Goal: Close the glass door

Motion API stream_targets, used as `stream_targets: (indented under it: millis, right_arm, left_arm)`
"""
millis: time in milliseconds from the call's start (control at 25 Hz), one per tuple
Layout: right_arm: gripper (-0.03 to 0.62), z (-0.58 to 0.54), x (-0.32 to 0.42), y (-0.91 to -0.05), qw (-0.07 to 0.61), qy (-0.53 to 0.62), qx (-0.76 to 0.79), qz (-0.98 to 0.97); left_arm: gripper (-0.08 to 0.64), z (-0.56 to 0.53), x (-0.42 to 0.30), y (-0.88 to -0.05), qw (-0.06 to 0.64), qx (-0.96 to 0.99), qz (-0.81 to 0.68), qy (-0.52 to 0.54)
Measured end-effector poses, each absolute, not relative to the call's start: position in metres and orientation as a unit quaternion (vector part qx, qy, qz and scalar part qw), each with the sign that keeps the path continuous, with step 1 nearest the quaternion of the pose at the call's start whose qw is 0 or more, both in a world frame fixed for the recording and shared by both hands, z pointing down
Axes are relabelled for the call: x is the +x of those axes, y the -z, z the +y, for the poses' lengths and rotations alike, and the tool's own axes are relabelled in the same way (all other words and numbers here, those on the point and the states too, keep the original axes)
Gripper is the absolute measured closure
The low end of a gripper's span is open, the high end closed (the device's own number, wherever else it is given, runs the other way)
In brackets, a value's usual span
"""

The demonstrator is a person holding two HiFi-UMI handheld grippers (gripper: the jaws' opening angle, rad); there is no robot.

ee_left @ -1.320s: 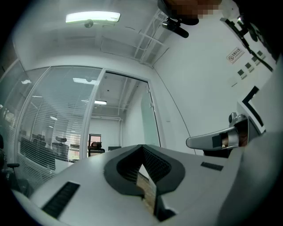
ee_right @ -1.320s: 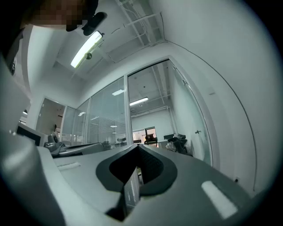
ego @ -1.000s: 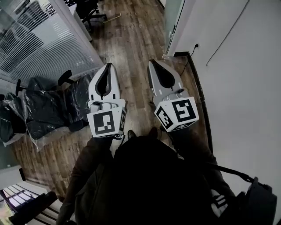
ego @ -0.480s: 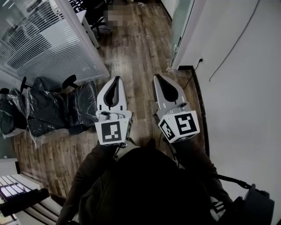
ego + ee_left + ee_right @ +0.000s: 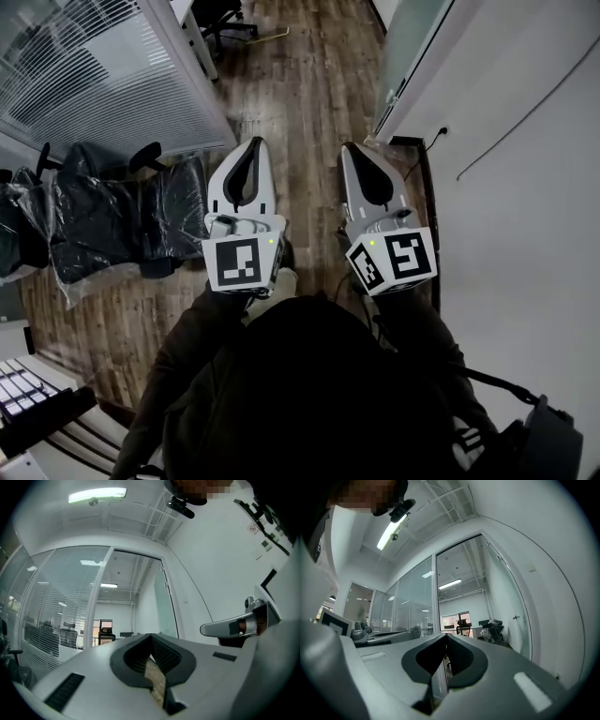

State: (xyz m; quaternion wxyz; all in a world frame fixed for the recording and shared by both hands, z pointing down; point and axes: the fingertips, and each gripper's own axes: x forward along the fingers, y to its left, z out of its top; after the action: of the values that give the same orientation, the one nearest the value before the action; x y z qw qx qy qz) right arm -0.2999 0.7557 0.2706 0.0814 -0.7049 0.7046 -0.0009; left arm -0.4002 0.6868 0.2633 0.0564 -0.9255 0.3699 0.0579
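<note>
wood-plank floor point(image 5: 309, 103) runs ahead of the person, whose dark jacket point(image 5: 309, 375) fills the bottom of the head view. both arms are held forward with the grippers side by side above the floor, near each other but not touching. the left gripper point(image 5: 252, 142) has its jaws brought together at the tips, with only the oval gap behind them showing floor, and nothing is between them. the right gripper point(image 5: 352, 148) is the same: tips meeting, nothing in its hold. each carries its marker cube point(image 5: 239, 262) at the rear, close to the person's body. the glass door point(image 5: 412, 42) stands ahead and to the right, a pale greenish pane beside the white wall point(image 5: 525, 206), well apart from both grippers and touched by neither. in the right gripper view it shows at the right of the opening, with a small handle point(image 5: 515, 617) on its pane. a wall socket point(image 5: 442, 131) sits low on the wall near the foot of the door, and a thin cable point(image 5: 525, 108) runs up the wall from there. on the left a glass partition with slatted blinds point(image 5: 94, 66) lines the corridor, and office chairs wrapped in clear plastic point(image 5: 122, 220) stand against its base. a strip light point(image 5: 393, 529) glows on the ceiling.
</note>
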Motion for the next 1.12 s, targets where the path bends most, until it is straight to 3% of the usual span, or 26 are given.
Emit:
stream_targets:
  millis: [440, 1120]
  right_arm:
    - [0.591, 0.614, -0.273, -0.26, 0.071, -0.006, -0.731, 0.679]
    - [0.591, 0.547, -0.168, -0.275, 0.076, 0.006, -0.766, 0.639]
  left_arm:
    - [0.563, 0.545, -0.366, -0.257, 0.057, -0.942, 0.327, -0.06]
    - [0.563, 0.475, -0.258, -0.28, 0.051, -0.959, 0.277, -0.03]
